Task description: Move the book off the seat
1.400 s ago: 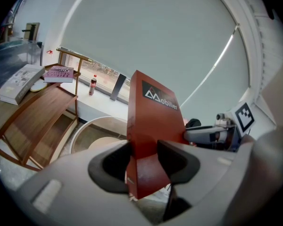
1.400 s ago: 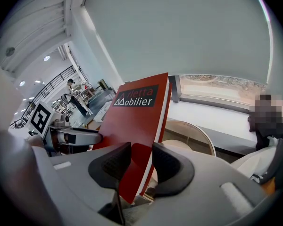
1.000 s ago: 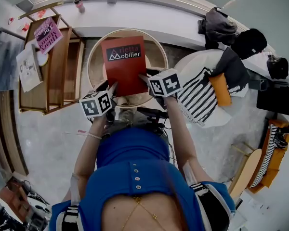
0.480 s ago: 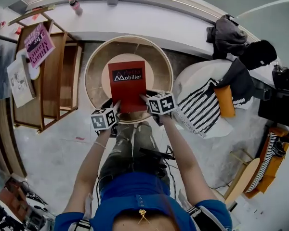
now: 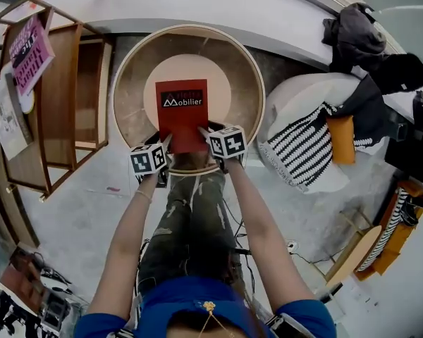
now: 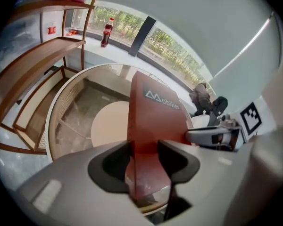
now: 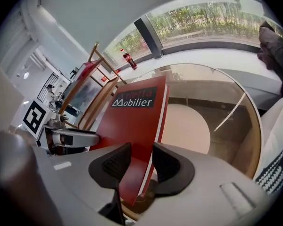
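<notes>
Red book [image 5: 182,115] is centre frame over the round seat [image 5: 130,83] and its pale cushion [image 5: 218,83], near edge past the front rim; looks tilted up, can't tell if the far edge touches. Left gripper [image 6: 144,157] pinches the near spine-side corner, right gripper [image 7: 137,161] the near page-side corner; both pairs of jaws pressed onto the covers. My read: stiff, fairly light, glossy so probably slippery; held at one end it'll droop and the pages may fan, so grip deeper near the spine.
</notes>
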A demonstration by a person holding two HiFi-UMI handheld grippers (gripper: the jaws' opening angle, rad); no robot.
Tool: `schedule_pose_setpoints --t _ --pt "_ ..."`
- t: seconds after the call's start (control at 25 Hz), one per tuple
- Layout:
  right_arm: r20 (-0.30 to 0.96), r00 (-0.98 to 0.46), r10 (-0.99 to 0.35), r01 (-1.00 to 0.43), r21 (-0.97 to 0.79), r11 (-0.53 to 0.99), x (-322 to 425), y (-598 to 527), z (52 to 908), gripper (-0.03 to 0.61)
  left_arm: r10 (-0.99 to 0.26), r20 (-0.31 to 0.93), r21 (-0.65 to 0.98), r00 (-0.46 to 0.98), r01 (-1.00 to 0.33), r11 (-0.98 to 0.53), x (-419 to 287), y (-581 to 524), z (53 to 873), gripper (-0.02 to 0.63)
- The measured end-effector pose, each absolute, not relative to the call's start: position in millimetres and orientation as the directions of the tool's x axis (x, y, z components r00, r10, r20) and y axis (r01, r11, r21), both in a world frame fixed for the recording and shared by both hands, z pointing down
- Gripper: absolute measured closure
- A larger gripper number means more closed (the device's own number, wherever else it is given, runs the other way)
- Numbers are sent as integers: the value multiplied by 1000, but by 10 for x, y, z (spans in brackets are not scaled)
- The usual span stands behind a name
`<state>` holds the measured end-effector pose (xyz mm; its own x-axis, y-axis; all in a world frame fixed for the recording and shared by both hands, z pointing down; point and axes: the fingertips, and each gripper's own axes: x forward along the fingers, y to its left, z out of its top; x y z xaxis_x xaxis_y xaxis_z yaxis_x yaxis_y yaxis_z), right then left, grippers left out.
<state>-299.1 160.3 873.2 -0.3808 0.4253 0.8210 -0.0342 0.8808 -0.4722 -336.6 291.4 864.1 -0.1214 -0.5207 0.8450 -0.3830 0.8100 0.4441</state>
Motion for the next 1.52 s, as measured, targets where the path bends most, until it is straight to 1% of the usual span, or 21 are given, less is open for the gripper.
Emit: schedule_pose_setpoints --t 0.28,0.44,0.56,0.76,1.32,1.52 --pt "864 -318 390 -60 -429 901 -2831 1655 9140 434 -480 877 429 -29 -405 807 -3226 2947 9069 436" --pt "852 -348 391 -69 -439 896 -2846 1634 9185 438 -498 867 456 -22 -367 811 -3226 2939 9177 430" --pt "844 -355 402 -59 -449 892 -2878 1628 9192 437 -506 862 464 -17 -373 804 -3257 2937 9188 426" --pt "850 -335 406 -90 -458 885 -2865 1634 9210 439 -503 864 475 24 -373 797 -3236 2916 9198 425" --pt "868 -310 388 -104 -437 893 -2865 1637 9208 439 -486 874 454 16 -385 803 -3265 2954 9205 425" --pt "858 -319 402 -107 -455 884 -2868 1665 9220 437 -499 866 470 21 -375 799 -3250 2939 9216 425"
